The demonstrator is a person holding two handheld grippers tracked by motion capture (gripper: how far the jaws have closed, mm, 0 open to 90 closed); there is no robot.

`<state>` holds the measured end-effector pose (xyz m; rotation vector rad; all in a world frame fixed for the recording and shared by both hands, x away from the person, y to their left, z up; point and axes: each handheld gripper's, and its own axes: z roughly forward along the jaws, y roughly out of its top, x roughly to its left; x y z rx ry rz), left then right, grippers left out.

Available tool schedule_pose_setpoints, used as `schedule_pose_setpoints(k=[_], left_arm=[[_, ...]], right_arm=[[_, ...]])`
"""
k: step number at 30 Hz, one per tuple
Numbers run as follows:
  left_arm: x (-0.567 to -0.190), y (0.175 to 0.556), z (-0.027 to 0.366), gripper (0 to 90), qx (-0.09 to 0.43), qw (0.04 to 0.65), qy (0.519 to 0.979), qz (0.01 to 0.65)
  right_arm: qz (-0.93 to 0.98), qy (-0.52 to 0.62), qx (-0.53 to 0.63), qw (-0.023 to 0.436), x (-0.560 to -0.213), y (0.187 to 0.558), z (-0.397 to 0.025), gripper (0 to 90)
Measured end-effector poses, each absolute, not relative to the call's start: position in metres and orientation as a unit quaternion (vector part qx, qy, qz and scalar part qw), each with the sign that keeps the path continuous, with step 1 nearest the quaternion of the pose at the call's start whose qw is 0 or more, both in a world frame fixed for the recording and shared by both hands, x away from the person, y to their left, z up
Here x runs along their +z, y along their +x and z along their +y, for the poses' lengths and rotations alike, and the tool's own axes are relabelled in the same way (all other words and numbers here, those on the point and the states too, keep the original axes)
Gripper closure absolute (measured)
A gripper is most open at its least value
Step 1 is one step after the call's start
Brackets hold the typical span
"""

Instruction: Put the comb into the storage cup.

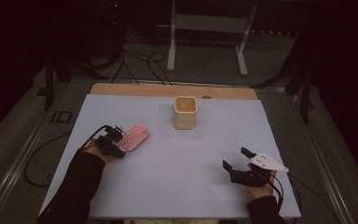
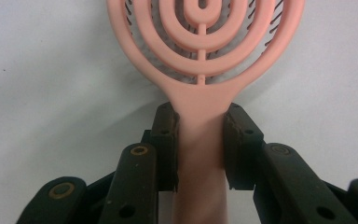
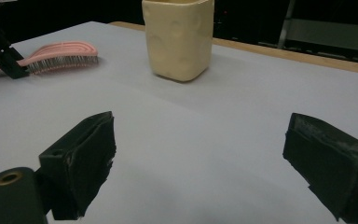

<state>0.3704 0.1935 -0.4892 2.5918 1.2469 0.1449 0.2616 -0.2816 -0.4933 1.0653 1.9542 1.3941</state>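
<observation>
A pink hairbrush (image 1: 135, 137) with a ringed oval head lies bristles down on the white table top (image 1: 177, 186), left of centre. My left gripper (image 1: 117, 140) is shut on its handle just below the head, and in the left gripper view the pads (image 2: 168, 140) press both sides of the pink hairbrush (image 2: 200, 60). A cream square cup (image 1: 185, 112) stands upright at the back centre. My right gripper (image 1: 237, 158) hovers open and empty near the front right; in the right gripper view the cream cup (image 3: 179, 37) and the hairbrush (image 3: 60, 55) lie ahead of my right gripper (image 3: 200, 163).
The white sheet covers a wooden table whose bare strip (image 1: 135, 88) shows at the back. Cables (image 1: 140, 65) and a metal stand (image 1: 209, 32) are on the dark floor beyond. Metal rails (image 1: 23, 154) run along both table sides.
</observation>
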Motion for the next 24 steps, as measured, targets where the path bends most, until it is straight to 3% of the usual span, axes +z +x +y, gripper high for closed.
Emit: schedule_pose_setpoints(k=[24], left_arm=[[-0.474, 0.36, 0.193, 70.0, 0.112, 0.176, 0.874, 0.44]], right_arm=[[0.719, 0.391, 0.515, 0.253, -0.493, 0.262, -0.282, 8.8]])
